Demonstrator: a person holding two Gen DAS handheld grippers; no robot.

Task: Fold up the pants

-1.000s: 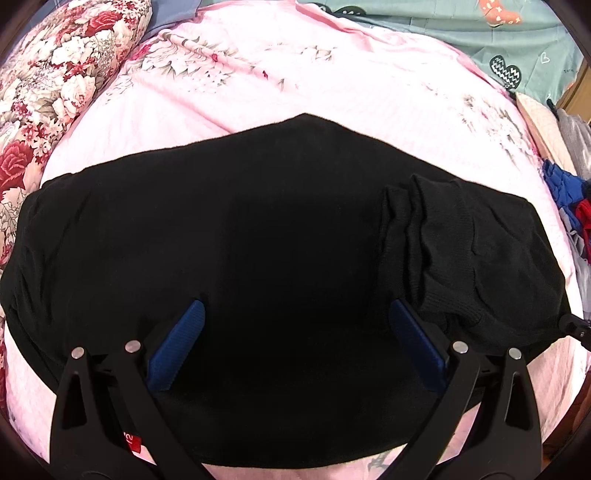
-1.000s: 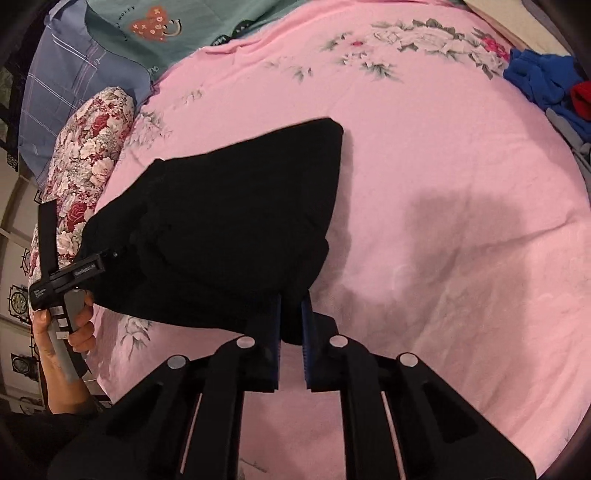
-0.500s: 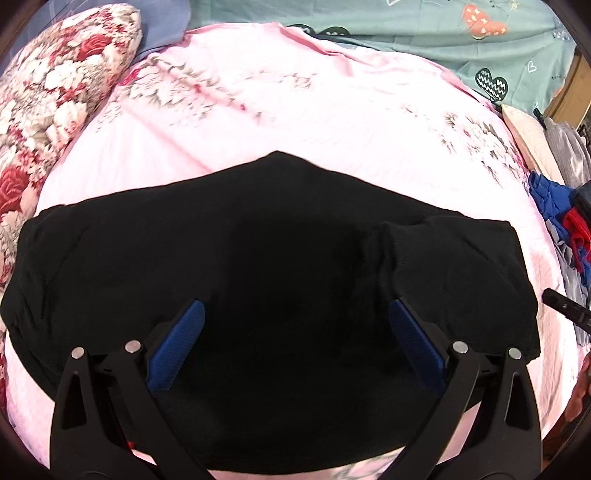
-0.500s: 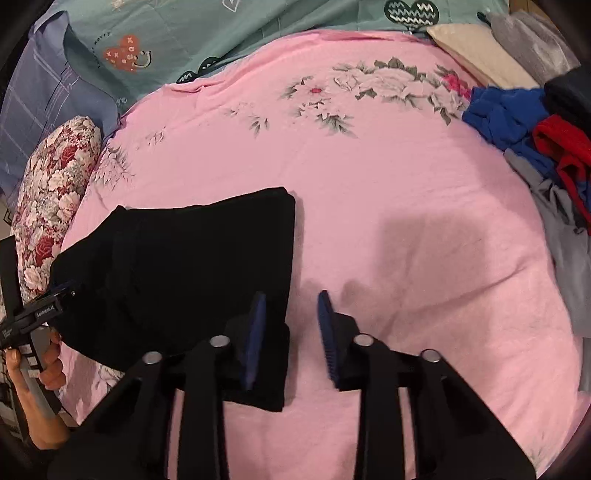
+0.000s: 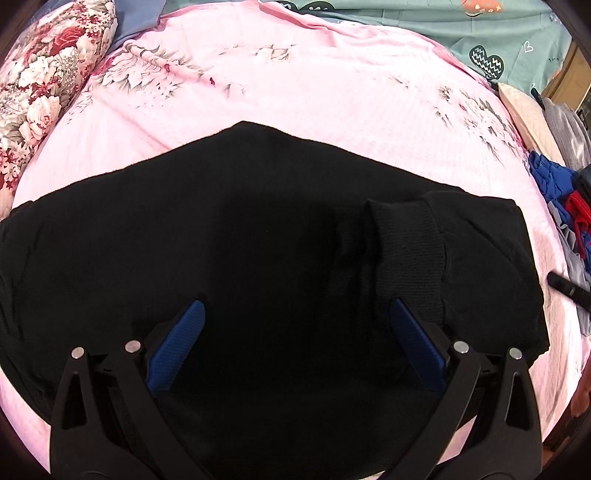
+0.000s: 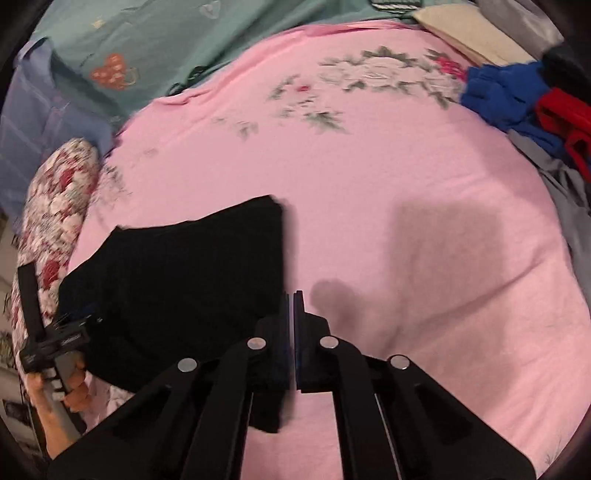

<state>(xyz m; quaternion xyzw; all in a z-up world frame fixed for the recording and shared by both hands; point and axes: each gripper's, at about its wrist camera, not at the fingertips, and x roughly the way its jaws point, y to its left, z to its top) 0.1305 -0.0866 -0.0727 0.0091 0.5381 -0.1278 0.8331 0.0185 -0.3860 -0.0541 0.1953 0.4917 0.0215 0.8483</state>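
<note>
Black pants (image 5: 258,240) lie folded on the pink bedsheet (image 5: 314,85), with a ribbed cuff (image 5: 406,251) lying on top at the right. My left gripper (image 5: 295,306) hovers over the near half of the pants, its blue pads (image 5: 177,343) spread wide and holding nothing. In the right wrist view the pants (image 6: 184,280) lie at the lower left. My right gripper (image 6: 292,295) sits just off their right edge over bare sheet, fingers pressed together, no cloth visibly caught. A hand (image 6: 74,384) holds the left gripper at the far left.
A floral pillow (image 5: 40,85) lies at the left edge of the bed. A heap of blue, red and grey clothes (image 6: 517,96) sits at the right edge, a beige folded item (image 6: 469,33) behind it. A teal patterned sheet (image 6: 147,44) covers the far side.
My right gripper let go of the pants' right edge, opened, then shut again beside it. The folded-over part now lies flat. The left gripper drew back slightly.
</note>
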